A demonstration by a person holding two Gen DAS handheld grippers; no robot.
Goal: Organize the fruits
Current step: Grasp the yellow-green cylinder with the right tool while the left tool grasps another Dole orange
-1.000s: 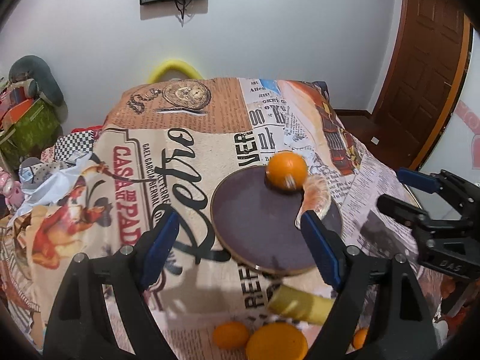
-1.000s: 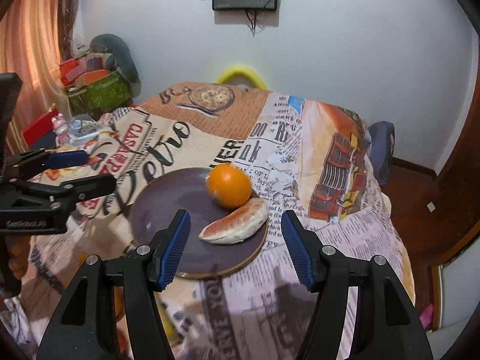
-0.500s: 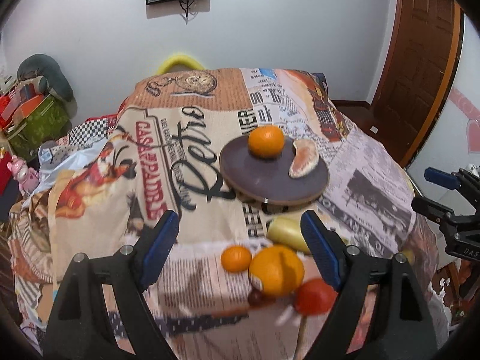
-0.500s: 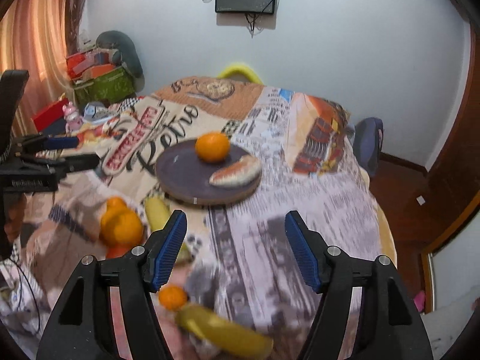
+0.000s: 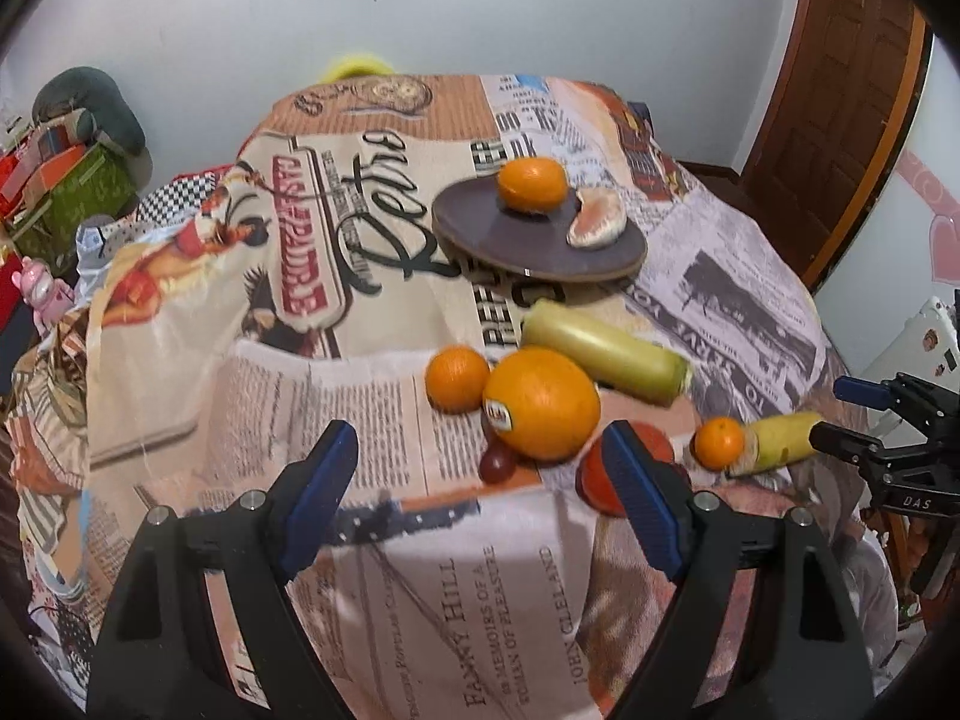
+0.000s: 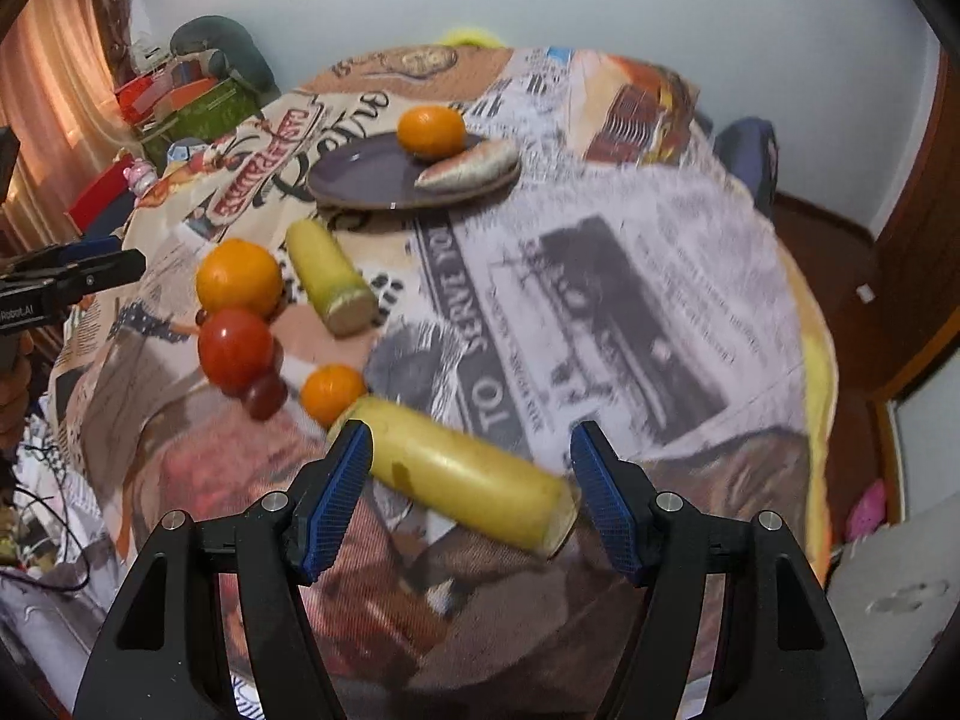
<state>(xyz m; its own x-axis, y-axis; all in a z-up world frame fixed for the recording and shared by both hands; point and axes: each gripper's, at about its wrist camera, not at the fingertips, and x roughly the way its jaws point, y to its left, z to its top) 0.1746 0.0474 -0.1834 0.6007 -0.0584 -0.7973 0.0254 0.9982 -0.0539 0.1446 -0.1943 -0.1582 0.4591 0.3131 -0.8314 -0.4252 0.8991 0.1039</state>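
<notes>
The near banana (image 6: 474,483) lies low in the right view, right at the edge of the table (image 6: 630,312) where the cloth starts to fall away. To my eye that is the worry: a nudge from one finger instead of a clean pinch could roll it off the edge. It also touches the small orange (image 6: 332,393), so a clumsy close might knock that loose too.

The right tongs (image 6: 471,480) are spread wide, the blue pads either side of the banana, holding nothing; whether a pad touches it I cannot tell.

The left tongs (image 5: 480,501) are also spread wide and empty, low in the left view, just short of the big orange (image 5: 542,403). The tomato (image 5: 612,474) sits partly behind the right-hand pad, so closing there could shove it.

The plate (image 5: 480,228), upper centre, already carries an orange (image 5: 533,184) and a peeled piece (image 5: 596,219). Another banana (image 5: 603,351) and the rest lie loose between plate and tongs.
</notes>
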